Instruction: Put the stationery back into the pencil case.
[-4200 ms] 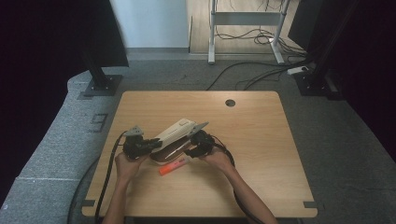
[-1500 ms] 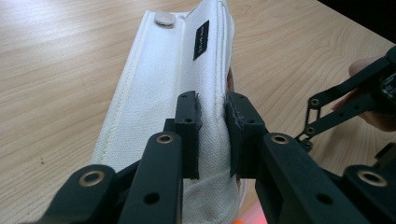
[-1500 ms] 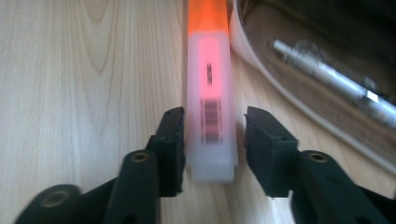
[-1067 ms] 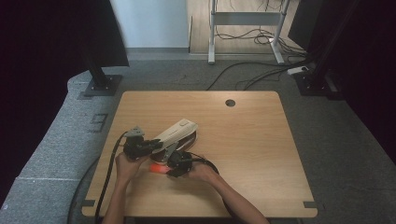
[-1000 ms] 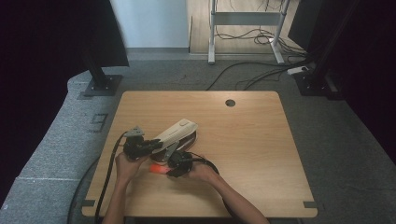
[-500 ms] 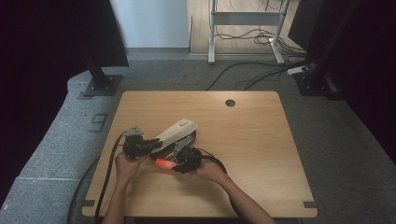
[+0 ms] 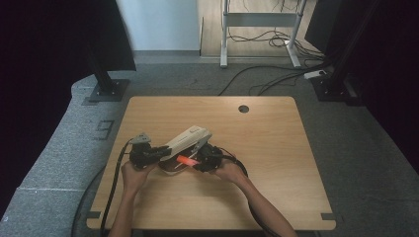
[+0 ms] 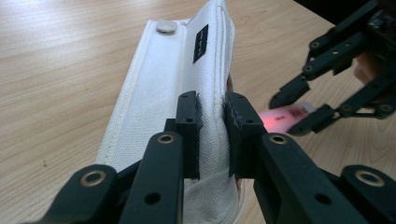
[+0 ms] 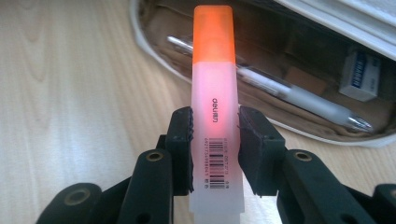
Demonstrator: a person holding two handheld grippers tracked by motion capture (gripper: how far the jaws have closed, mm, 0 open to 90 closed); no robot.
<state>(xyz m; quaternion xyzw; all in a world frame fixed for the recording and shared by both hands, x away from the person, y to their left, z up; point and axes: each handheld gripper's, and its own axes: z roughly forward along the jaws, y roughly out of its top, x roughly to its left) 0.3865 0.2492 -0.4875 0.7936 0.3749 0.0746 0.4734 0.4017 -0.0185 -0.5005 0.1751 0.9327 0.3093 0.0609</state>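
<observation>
**Orange highlighter held at the mouth of an open white pencil case**

High view: A person's two forearms come in from the bottom edge over a wooden surface [image 7: 276, 163]. The left tool [image 7: 159, 154] sits at the near-left end of a white pencil case [image 7: 190, 138], which lies slantwise near the middle-left of the surface with its lid raised. The right tool [image 7: 198, 165] is just beside the case's open side and carries an orange highlighter [image 7: 186, 160], whose orange end points toward the left tool. Black cables trail from both tools toward the near edge.

Left gripper view: The left tool [image 8: 212, 122] is pinched narrow on the edge of the pencil case's [image 8: 159, 88] white fabric lid, the cloth squeezed between the two black pads. A metal snap [image 8: 166, 26] and a small black label [image 8: 201, 43] show on the lid. Off to the right, the right tool [image 8: 299, 112] holds the highlighter [image 8: 282, 114] above the surface [image 8: 56, 70].

Right gripper view: The right tool [image 9: 215, 140] clamps the highlighter [image 9: 215, 107] by its pale barrel, near the barcode, with the orange cap pointing away toward the case. The pencil case [image 9: 154, 51] lies open just beyond, its beige inside holding a white pen [image 9: 289, 95], and a small white eraser [image 9: 362, 70] sits at the right.
</observation>
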